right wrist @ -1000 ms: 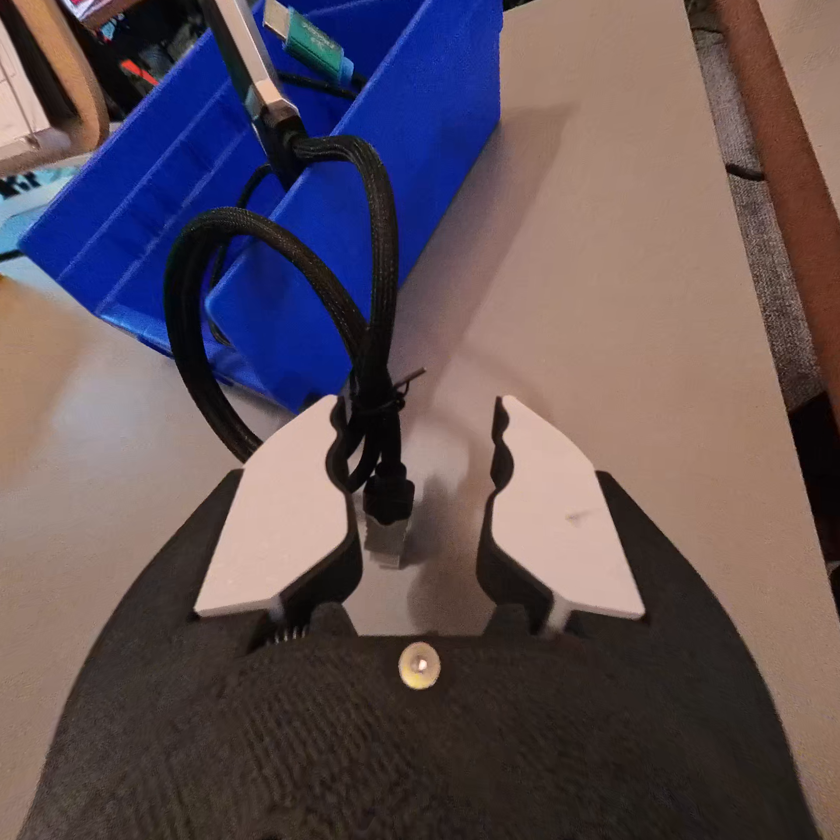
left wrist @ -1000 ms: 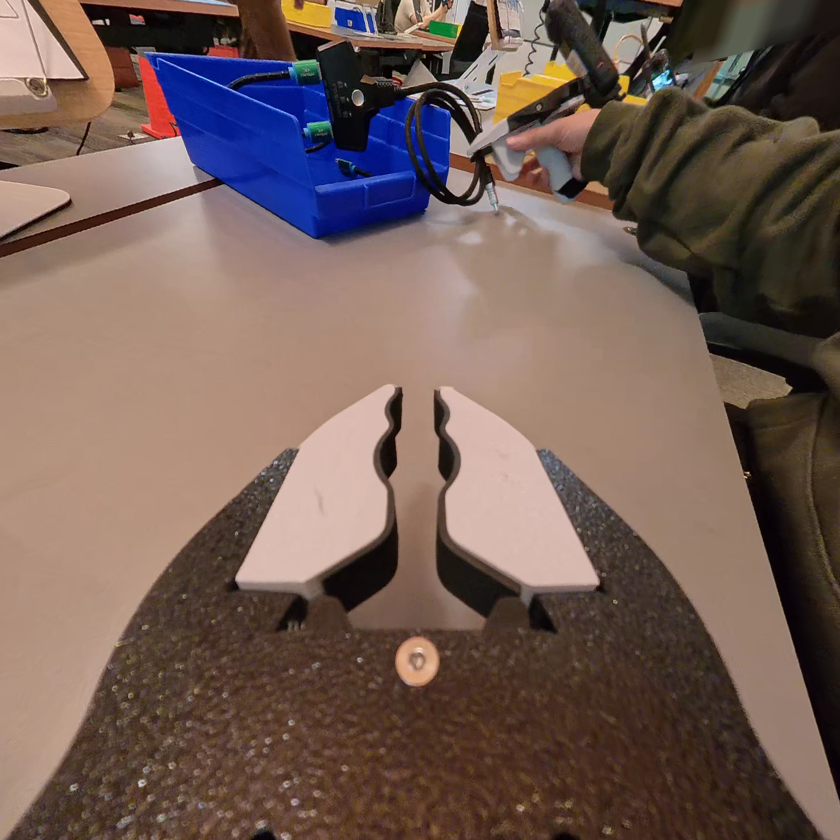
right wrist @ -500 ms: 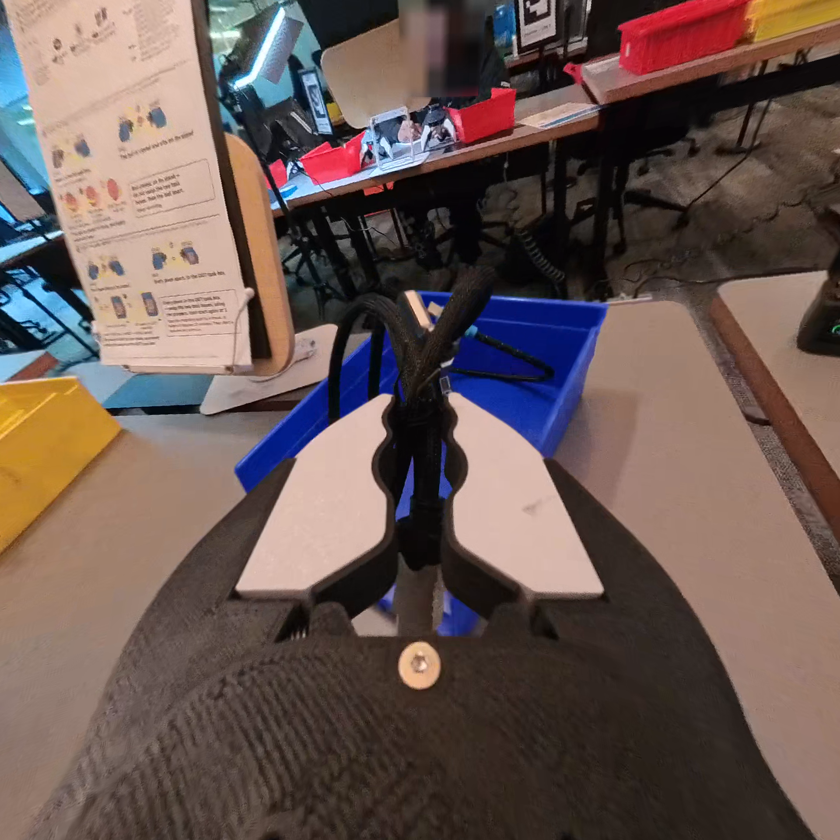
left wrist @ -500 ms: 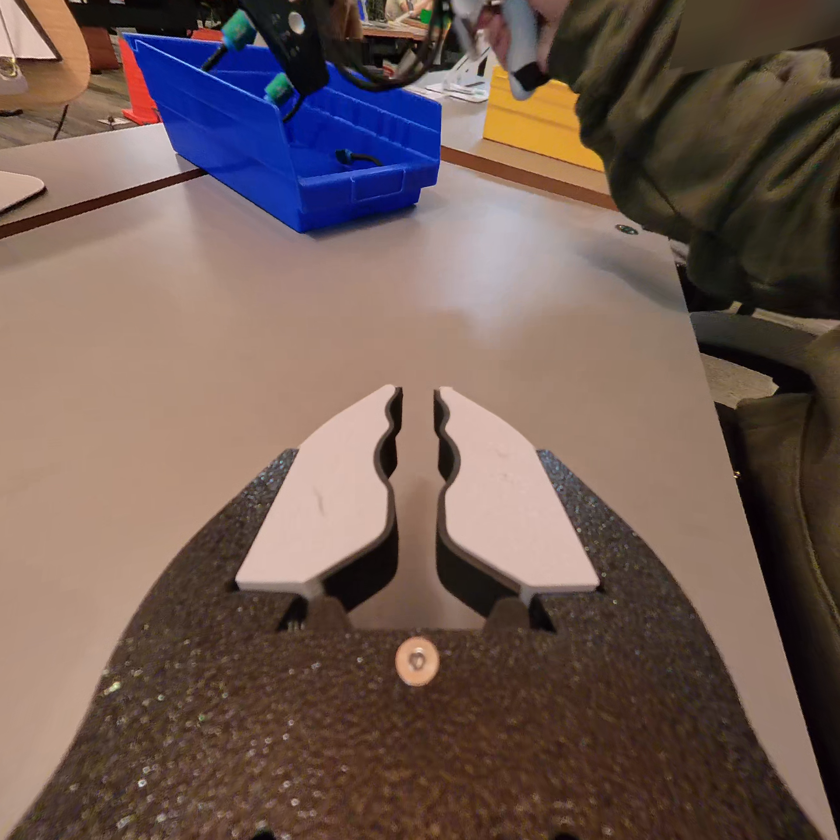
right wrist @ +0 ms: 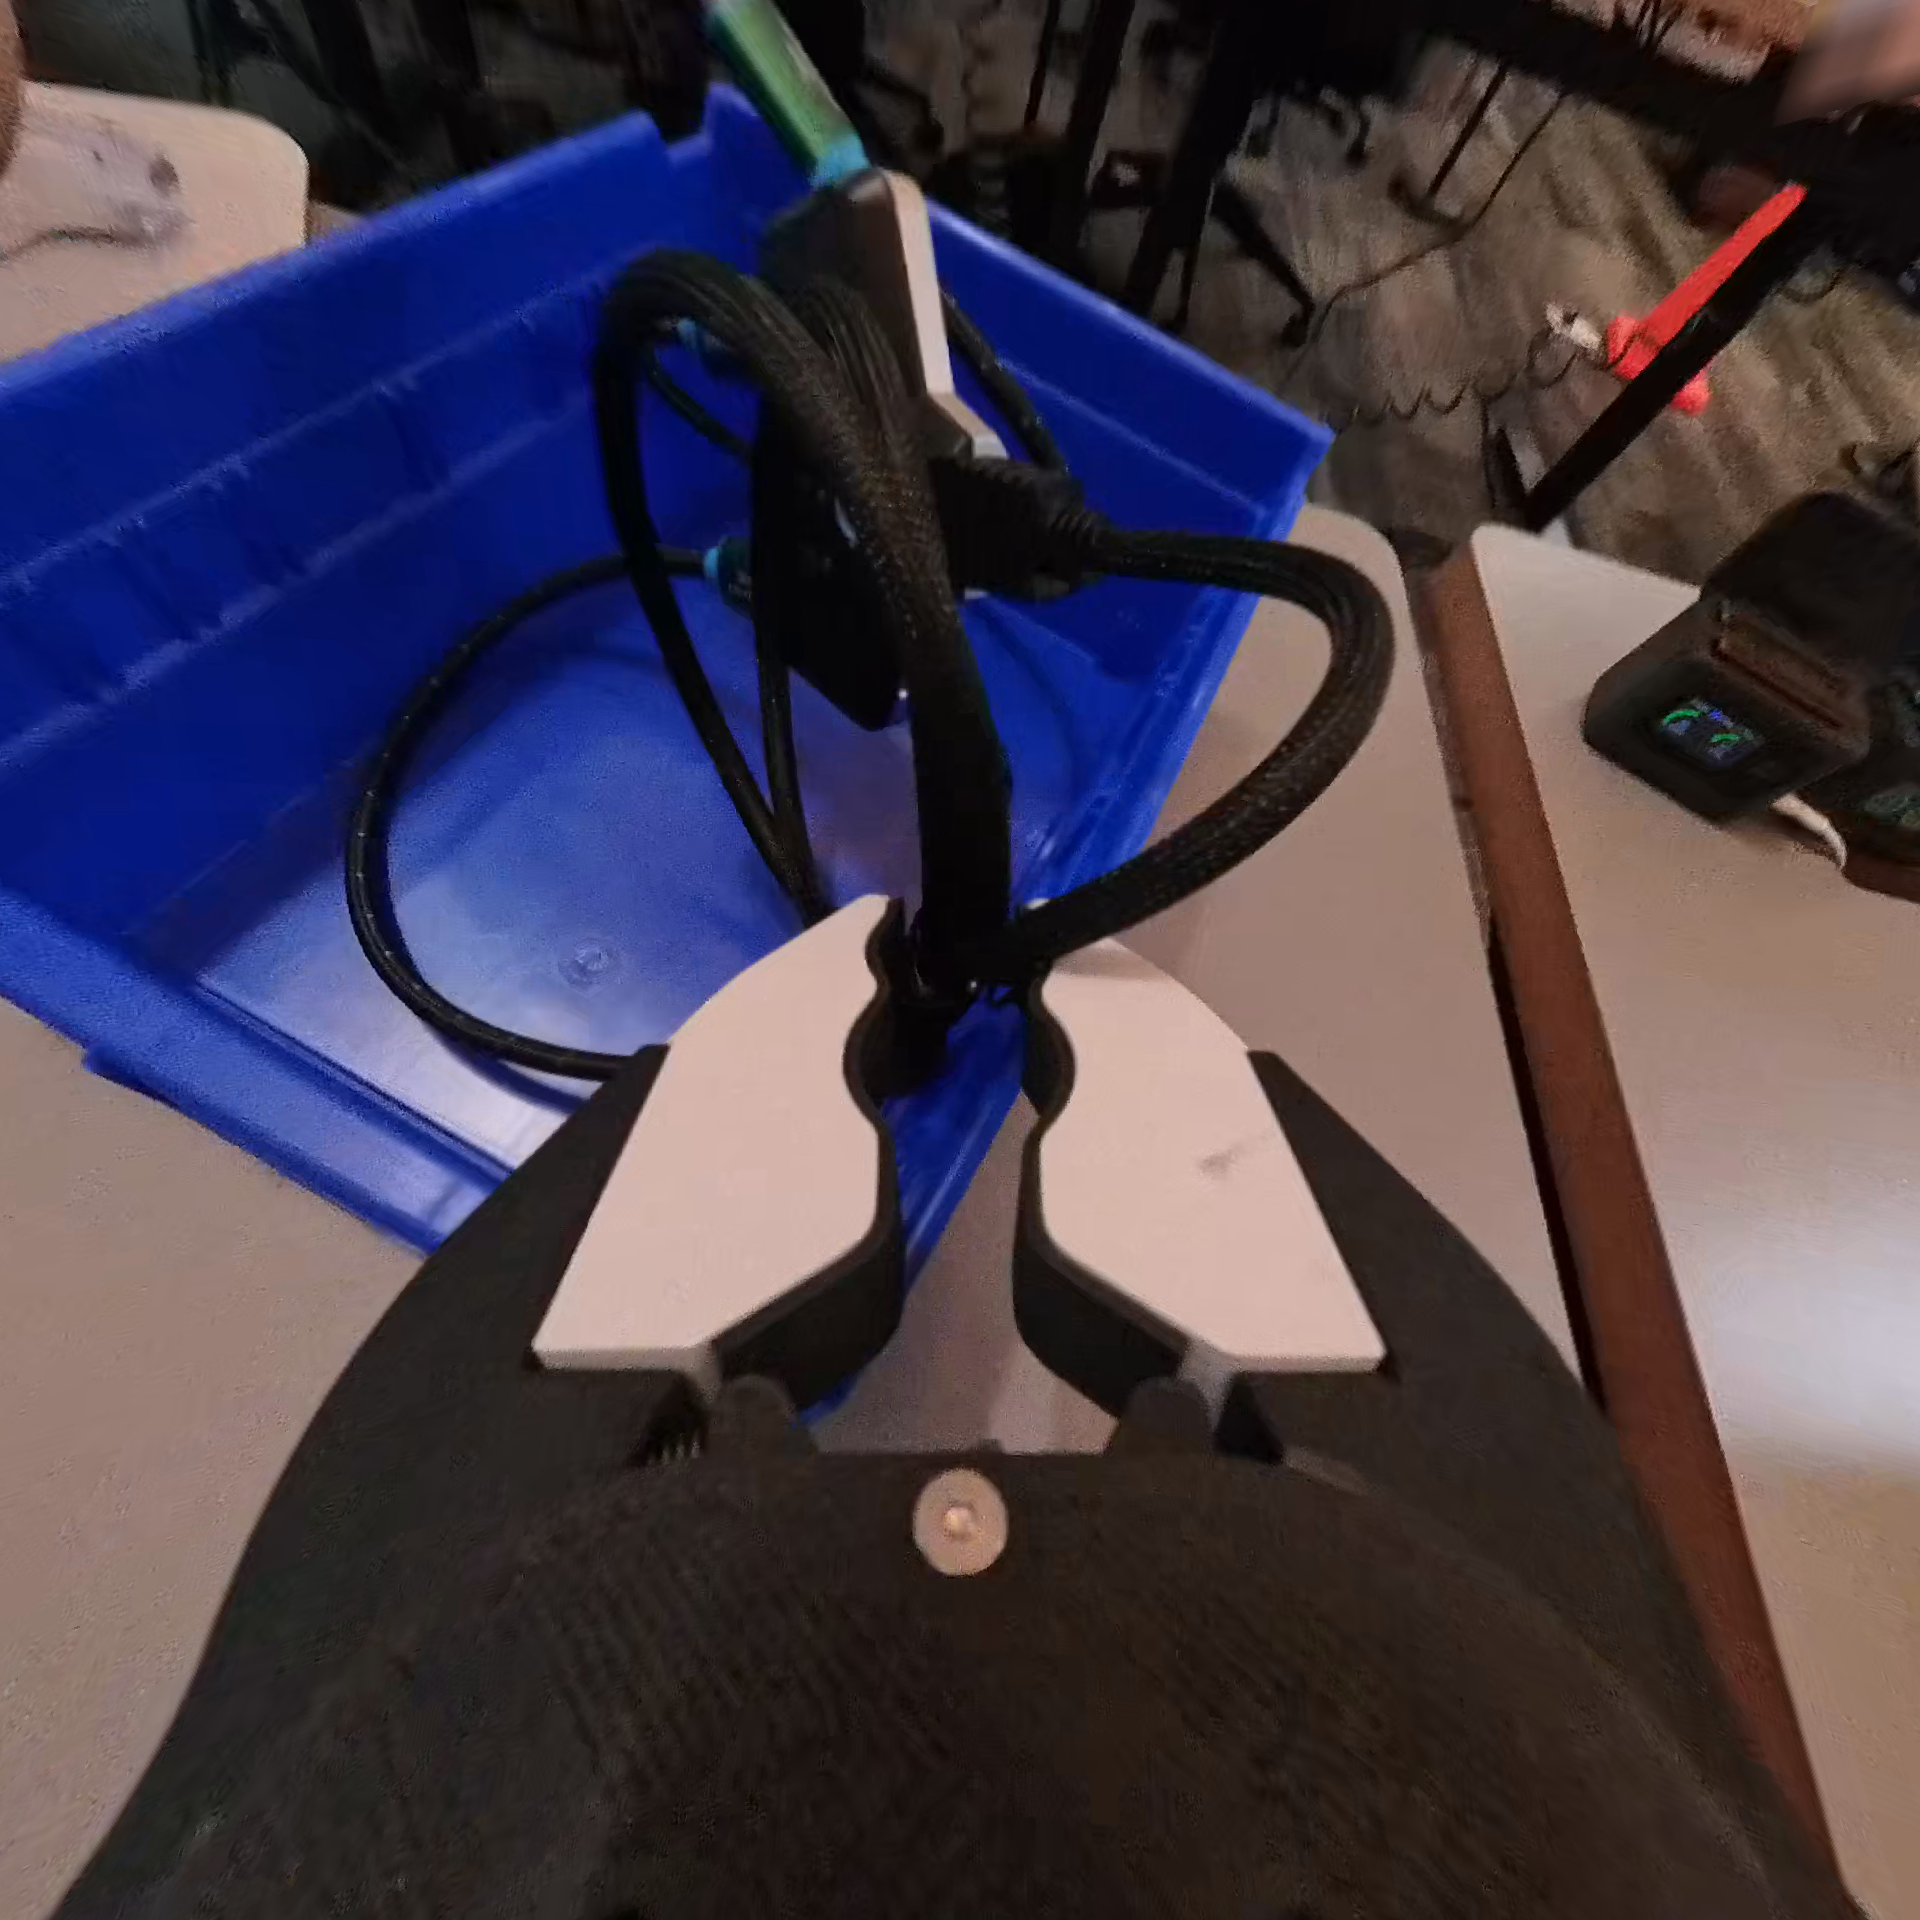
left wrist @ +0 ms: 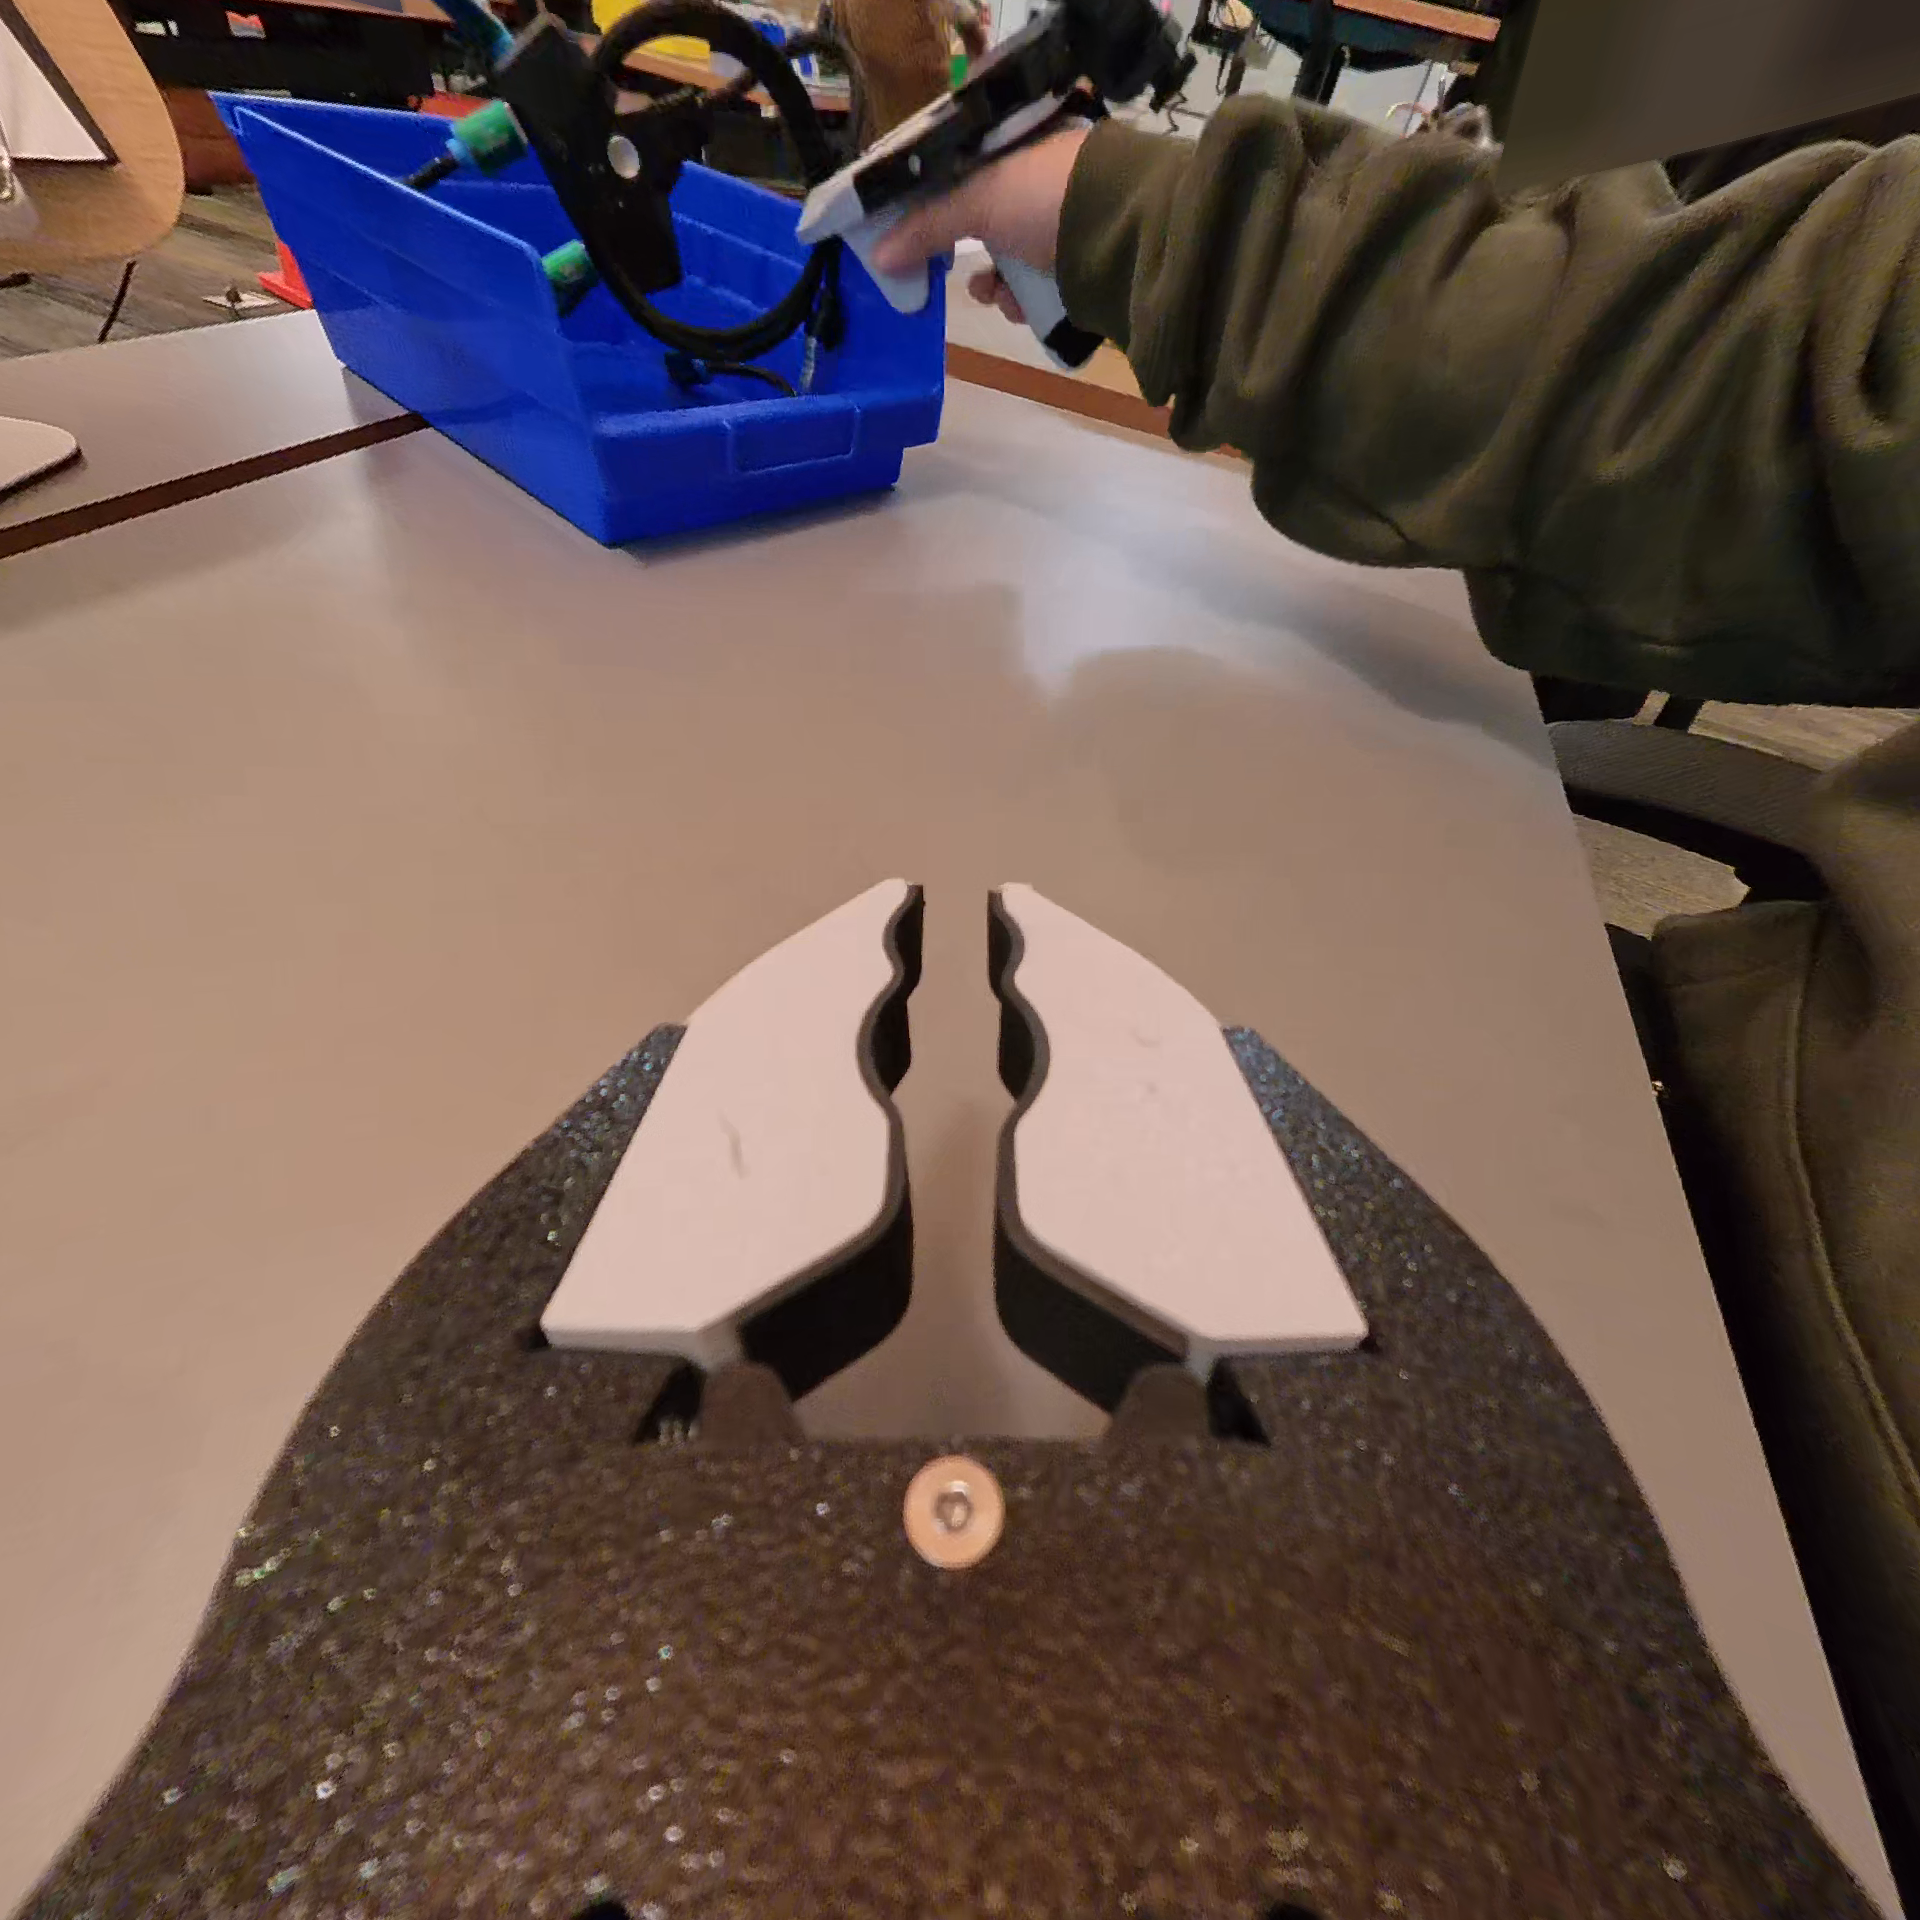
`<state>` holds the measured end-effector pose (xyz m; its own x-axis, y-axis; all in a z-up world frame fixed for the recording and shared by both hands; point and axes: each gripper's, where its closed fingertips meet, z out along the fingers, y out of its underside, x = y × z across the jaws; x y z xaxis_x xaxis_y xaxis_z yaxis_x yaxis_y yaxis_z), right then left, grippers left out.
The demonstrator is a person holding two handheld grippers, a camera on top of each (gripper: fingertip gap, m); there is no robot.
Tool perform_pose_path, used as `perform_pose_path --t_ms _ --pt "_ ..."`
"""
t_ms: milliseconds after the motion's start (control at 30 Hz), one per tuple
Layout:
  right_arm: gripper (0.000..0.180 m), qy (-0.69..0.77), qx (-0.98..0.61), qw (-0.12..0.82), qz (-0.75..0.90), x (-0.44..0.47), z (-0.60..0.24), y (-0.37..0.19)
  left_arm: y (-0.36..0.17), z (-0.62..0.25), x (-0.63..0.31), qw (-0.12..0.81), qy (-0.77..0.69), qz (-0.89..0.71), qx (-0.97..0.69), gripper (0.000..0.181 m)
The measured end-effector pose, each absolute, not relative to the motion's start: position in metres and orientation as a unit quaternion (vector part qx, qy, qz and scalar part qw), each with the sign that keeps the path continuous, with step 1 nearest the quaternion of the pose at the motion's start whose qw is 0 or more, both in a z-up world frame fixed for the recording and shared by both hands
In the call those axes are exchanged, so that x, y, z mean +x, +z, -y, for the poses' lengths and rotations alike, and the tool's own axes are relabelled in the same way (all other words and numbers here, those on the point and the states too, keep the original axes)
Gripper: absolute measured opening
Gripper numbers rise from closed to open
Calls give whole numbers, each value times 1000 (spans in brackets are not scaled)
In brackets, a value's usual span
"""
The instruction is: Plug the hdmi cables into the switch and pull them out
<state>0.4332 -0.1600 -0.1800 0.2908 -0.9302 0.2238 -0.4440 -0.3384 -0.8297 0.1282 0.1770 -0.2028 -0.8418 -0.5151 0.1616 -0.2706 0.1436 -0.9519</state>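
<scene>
My right gripper (right wrist: 961, 935) is shut on a tied bundle of black braided HDMI cable (right wrist: 935, 644). The black switch (right wrist: 826, 592) hangs from that cable over the blue bin (right wrist: 260, 540), with green-ended plugs (right wrist: 800, 94) in it. A thinner black cable (right wrist: 436, 727) lies coiled in the bin. In the left wrist view the right gripper (left wrist: 831, 208) holds the cable loop (left wrist: 727, 62) and the switch (left wrist: 608, 177) above the bin (left wrist: 665, 436). My left gripper (left wrist: 954, 894) is shut and empty, low over the grey table (left wrist: 520, 779), well short of the bin.
An olive sleeve (left wrist: 1455, 364) reaches across the right side of the left wrist view. A chair arm (left wrist: 1683, 790) lies past the table's right edge. A black device with a lit screen (right wrist: 1745, 707) stands on the neighbouring table, past a brown edge strip (right wrist: 1558, 935).
My right gripper closed on the cable bundle beside the bin, lifted it with the switch, and now holds them over the bin. My left gripper stayed shut, hardly moving.
</scene>
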Motion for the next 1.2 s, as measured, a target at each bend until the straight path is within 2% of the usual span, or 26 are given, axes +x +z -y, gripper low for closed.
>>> perform_pose_path --t_ms 33,100,267,400,567,633,700,800,1000,1200 --pt "20 -376 -727 338 -465 431 163 -180 -202 -177 128 103 -601 -748 -261 11" --pt "21 -388 -734 325 -452 429 169 -181 -201 -178 127 105 -605 -745 -260 11" --pt "25 -453 -764 218 -404 434 210 -178 -197 -177 124 95 -618 -736 -259 12" --pt "43 -429 -768 221 -420 435 228 -171 -200 -175 124 91 -611 -743 -258 13" --pt "45 -420 -788 212 -396 424 228 -172 -201 -173 124 91 -607 -747 -256 14" --pt "59 -397 -794 230 -400 412 220 -173 -201 -173 123 94 -607 -747 -254 15" --pt "57 -398 -785 245 -406 402 219 -174 -201 -173 123 95 -607 -747 -253 15" --pt "61 -386 -797 209 -415 387 222 -190 -201 -173 123 93 -607 -748 -254 15" --pt "68 -368 -728 314 -485 364 222 -161 -201 -173 123 97 -607 -748 -252 15" --pt "64 -423 -724 355 -414 339 167 -132 -188 -174 124 101 -624 -730 -259 16"
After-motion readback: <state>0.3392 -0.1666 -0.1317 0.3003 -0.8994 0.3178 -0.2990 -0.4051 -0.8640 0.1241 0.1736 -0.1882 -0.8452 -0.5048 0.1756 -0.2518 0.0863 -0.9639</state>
